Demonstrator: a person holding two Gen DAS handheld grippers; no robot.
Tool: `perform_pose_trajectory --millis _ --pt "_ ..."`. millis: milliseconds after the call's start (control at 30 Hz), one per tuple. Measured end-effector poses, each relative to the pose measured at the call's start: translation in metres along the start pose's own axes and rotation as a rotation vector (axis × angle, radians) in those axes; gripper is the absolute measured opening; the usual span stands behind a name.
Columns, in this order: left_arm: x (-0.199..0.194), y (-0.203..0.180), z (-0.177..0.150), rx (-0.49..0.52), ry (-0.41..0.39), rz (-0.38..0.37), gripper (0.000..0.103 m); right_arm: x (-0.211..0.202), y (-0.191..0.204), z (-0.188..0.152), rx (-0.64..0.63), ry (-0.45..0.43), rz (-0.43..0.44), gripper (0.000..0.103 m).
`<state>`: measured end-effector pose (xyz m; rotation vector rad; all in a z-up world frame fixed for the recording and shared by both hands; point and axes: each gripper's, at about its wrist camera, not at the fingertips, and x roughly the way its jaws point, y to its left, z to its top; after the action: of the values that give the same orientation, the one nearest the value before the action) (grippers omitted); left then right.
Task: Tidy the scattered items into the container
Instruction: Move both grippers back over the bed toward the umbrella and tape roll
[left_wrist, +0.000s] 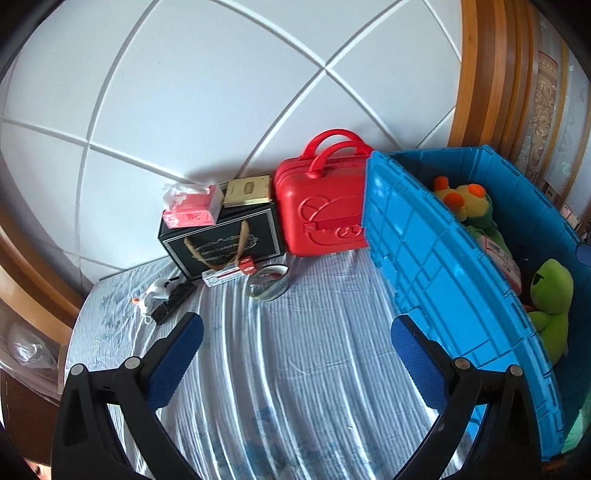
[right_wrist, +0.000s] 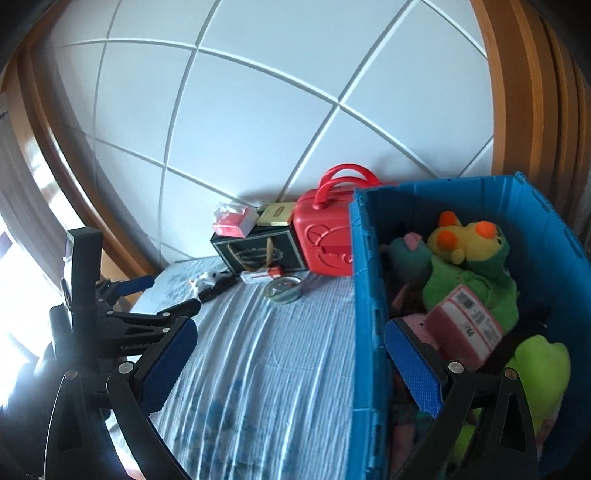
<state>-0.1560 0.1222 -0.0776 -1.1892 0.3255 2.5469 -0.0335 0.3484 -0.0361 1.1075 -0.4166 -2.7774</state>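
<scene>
A blue plastic crate (left_wrist: 436, 258) (right_wrist: 369, 295) stands on the right of the striped bed. It holds a yellow and green plush (right_wrist: 469, 266), a green frog plush (left_wrist: 550, 295) (right_wrist: 539, 369) and a pink labelled box (right_wrist: 465, 325). Scattered items lie near the headboard: a roll of clear tape (left_wrist: 267, 282) (right_wrist: 283, 290), a small red and white box (left_wrist: 229, 274) (right_wrist: 260, 276), a white toy (left_wrist: 155, 293) and a black strip (left_wrist: 173, 301). My left gripper (left_wrist: 295, 347) is open and empty over the bed. My right gripper (right_wrist: 291, 350) is open and empty, straddling the crate's near wall.
A red case (left_wrist: 321, 214) (right_wrist: 325, 243), a black gift bag (left_wrist: 221, 240) with a pink tissue pack (left_wrist: 192, 206) and a gold box (left_wrist: 247, 190) stand against the white padded headboard. The left gripper's body (right_wrist: 110, 317) shows in the right wrist view. Wooden frame at both sides.
</scene>
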Motion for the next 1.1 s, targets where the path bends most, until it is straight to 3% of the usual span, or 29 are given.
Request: perform_pose_trajectory --millis 200,467,767,967,1100 --pt "0.027 0.080 -0.027 -0.041 0.008 0.055 0.103 0.062 0.053 -0.004 -0.028 0.033 -0.036 0.103" --pt "0.091 0.171 -0.071 -0.111 0.041 0.090 0.103 0.168 0.098 -0.022 -0.015 0.094 -0.062 0.103" --pt "0.199 0.258 -0.102 -0.148 0.025 0.118 0.103 0.319 0.087 -0.049 0.109 0.164 -0.137 0.103" --pt "0.276 0.288 -0.109 -0.100 0.020 0.119 0.103 0.407 0.083 -0.064 0.057 0.159 -0.209 0.103" --pt "0.320 0.306 -0.106 -0.111 0.012 0.124 0.103 0.454 0.073 -0.069 0.097 0.135 -0.227 0.103"
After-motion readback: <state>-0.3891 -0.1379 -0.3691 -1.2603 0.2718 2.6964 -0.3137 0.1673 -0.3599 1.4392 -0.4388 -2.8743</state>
